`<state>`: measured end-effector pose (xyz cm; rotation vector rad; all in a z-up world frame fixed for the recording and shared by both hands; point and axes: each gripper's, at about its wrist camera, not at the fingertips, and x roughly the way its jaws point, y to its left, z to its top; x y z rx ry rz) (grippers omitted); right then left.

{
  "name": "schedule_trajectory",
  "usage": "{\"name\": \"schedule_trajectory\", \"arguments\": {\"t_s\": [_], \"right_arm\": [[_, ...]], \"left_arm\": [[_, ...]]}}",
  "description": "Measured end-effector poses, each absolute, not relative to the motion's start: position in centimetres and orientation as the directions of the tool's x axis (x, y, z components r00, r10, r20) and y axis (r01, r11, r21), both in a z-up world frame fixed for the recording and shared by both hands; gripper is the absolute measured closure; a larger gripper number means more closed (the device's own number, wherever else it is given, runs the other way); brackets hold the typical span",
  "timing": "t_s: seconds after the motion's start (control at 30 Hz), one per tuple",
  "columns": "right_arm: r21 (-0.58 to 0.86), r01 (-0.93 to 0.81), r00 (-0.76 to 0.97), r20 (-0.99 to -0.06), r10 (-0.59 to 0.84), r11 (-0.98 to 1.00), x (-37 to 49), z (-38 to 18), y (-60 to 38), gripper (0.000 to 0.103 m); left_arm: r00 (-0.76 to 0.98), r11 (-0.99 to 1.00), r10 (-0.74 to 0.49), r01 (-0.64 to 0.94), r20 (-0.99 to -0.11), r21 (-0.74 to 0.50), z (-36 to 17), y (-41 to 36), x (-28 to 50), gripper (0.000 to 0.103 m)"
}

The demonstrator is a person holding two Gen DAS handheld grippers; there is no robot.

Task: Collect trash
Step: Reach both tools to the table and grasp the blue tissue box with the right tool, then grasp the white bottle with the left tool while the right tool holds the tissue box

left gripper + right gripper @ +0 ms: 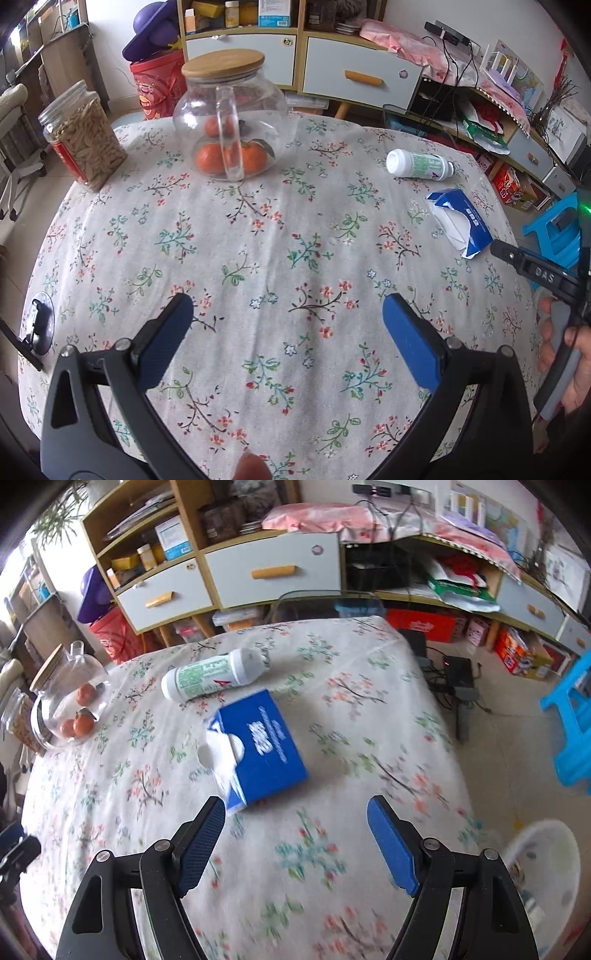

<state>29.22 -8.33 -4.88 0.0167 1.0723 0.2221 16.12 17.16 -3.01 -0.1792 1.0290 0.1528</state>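
Honestly, the trash run is looking like it's barely getting going. Both pieces that read as trash are still lying on the surface [280,236]: a torn blue carton [258,749] with white paper spilling out of its open end, and just beyond it a white bottle [218,674] on its side. They're close together but not touching, toward the right half of the floral cloth.

The right gripper [295,843] is hovering low with its jaws spread wide and nothing between them, and the carton's near corner is sitting just beyond the left blue pad. The view is a bit smeared, so it's probably moving. My guess is the carton is the first pick.

The left gripper [288,339] is also wide apart and holding nothing, hanging over bare cloth near the middle, well apart from both pieces.

Off the right edge, down on the floor, a pale round thing is showing that could be the bin [543,878], but it's too blurry to be sure.

The glass jug [231,114] with oranges and the jar [83,136] of seeds at the far left don't look like trash, so they're probably staying put.

So: nothing collected as far as it's showing, two items left, first grab not yet made.
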Motion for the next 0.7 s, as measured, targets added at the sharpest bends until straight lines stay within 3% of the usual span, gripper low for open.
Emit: {"name": "schedule_trajectory", "arguments": {"t_s": [0.23, 0.27, 0.33, 0.37, 0.7], "right_arm": [[0.06, -0.205, 0.464, -0.873, 0.151, 0.977, 31.1, -7.0, -6.5, 0.023], [0.062, -0.21, 0.456, -0.876, 0.154, 0.976, 31.2, -7.3, -6.4, 0.026], [0.083, -0.22, 0.434, -0.884, 0.174, 0.972, 31.2, -7.6, -6.4, 0.048], [0.088, -0.219, 0.433, -0.884, 0.177, 0.972, 31.1, -7.5, -6.4, 0.049], [0.067, -0.209, 0.447, -0.881, 0.156, 0.976, 27.9, -4.8, -11.4, 0.051]], "left_arm": [[0.501, 0.975, 0.031, -0.206, -0.865, -0.085, -3.2, 17.3, 16.3, 0.001], [0.501, 0.976, 0.029, -0.202, -0.865, -0.084, -3.3, 17.3, 16.4, 0.001], [0.5, 0.977, 0.031, -0.197, -0.865, -0.078, -3.3, 17.0, 16.6, 0.001], [0.5, 0.979, 0.033, -0.192, -0.866, -0.073, -3.3, 16.9, 16.6, 0.001], [0.567, 0.996, 0.084, -0.061, -0.82, 0.059, -4.2, 14.6, 19.0, 0.001]]}}
